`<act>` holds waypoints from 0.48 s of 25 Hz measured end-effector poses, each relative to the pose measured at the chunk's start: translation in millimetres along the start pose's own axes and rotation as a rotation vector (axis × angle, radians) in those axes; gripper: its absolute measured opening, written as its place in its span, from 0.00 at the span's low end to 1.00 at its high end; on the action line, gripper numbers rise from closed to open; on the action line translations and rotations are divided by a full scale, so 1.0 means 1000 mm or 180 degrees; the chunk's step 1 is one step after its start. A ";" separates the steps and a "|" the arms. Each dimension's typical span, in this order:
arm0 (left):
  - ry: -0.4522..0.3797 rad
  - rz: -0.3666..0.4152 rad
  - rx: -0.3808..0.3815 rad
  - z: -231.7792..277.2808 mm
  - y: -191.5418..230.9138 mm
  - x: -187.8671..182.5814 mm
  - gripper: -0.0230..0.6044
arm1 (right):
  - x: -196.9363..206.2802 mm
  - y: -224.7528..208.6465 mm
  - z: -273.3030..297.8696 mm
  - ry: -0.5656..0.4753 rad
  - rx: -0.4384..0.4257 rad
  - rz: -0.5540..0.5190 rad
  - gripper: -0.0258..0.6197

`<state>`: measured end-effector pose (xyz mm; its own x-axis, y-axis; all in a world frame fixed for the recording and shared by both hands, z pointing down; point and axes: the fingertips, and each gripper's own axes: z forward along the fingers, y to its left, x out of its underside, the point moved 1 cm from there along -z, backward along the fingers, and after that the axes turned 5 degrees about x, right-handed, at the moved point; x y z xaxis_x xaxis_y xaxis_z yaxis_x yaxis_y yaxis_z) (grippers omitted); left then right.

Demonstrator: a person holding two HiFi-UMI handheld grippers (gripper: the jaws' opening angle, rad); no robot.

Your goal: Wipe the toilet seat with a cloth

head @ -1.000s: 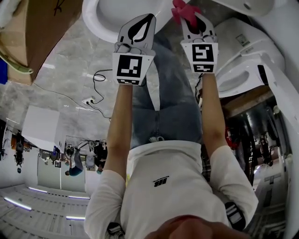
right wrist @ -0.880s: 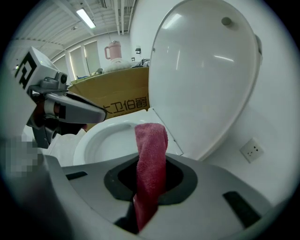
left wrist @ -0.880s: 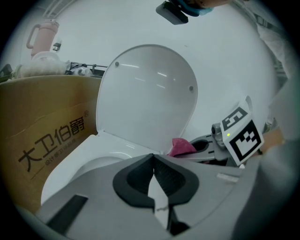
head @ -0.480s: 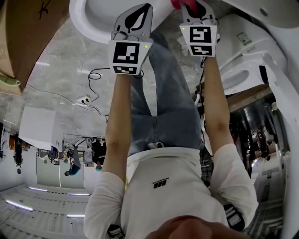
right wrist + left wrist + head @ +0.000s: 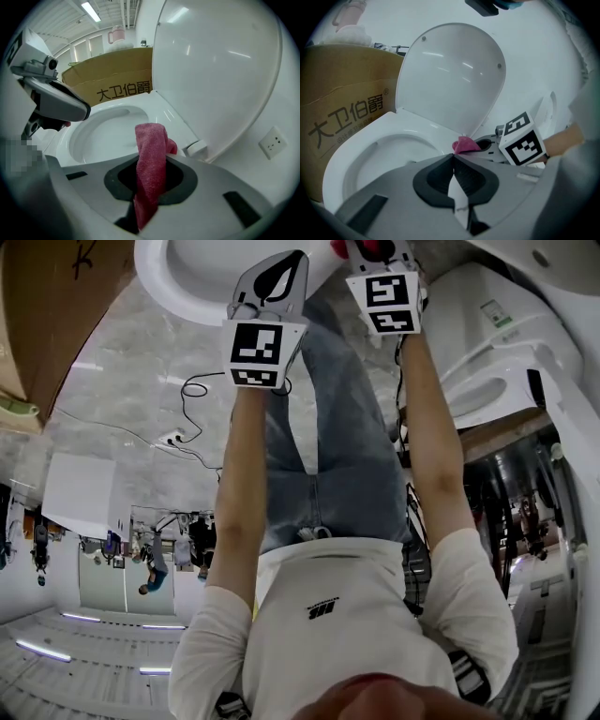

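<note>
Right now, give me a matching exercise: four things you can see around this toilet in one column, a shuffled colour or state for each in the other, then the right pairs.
Column one
1. cloth
2. toilet lid
3. left gripper
4. cardboard box

Column two
A. brown, standing beside the toilet bowl
B. pink, clamped in the right gripper
C. shut, with nothing in it
D. white, raised

Pairs: 1-B, 2-D, 3-C, 4-A
</note>
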<state>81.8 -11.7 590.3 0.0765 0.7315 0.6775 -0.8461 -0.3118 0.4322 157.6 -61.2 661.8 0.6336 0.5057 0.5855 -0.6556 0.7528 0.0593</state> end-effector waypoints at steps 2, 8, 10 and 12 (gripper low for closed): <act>0.0025 -0.0019 0.0013 -0.002 -0.002 0.005 0.05 | 0.001 0.000 -0.001 -0.0036 -0.0029 0.0054 0.11; 0.0071 -0.0044 0.0043 -0.012 -0.002 0.016 0.05 | 0.004 0.013 -0.002 -0.0020 -0.0092 0.0031 0.11; 0.0083 -0.0056 0.0045 -0.015 0.000 0.020 0.05 | 0.006 0.021 -0.003 -0.0002 -0.0103 0.0032 0.11; 0.0092 -0.0071 0.0049 -0.019 0.002 0.023 0.05 | 0.010 0.027 -0.004 0.0017 -0.0098 0.0045 0.11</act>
<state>72.3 16.3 595.8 0.0797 0.7555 0.6503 -0.8362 -0.3044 0.4562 147.4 -34.0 665.5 0.6266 0.5184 0.5819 -0.6515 0.7582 0.0260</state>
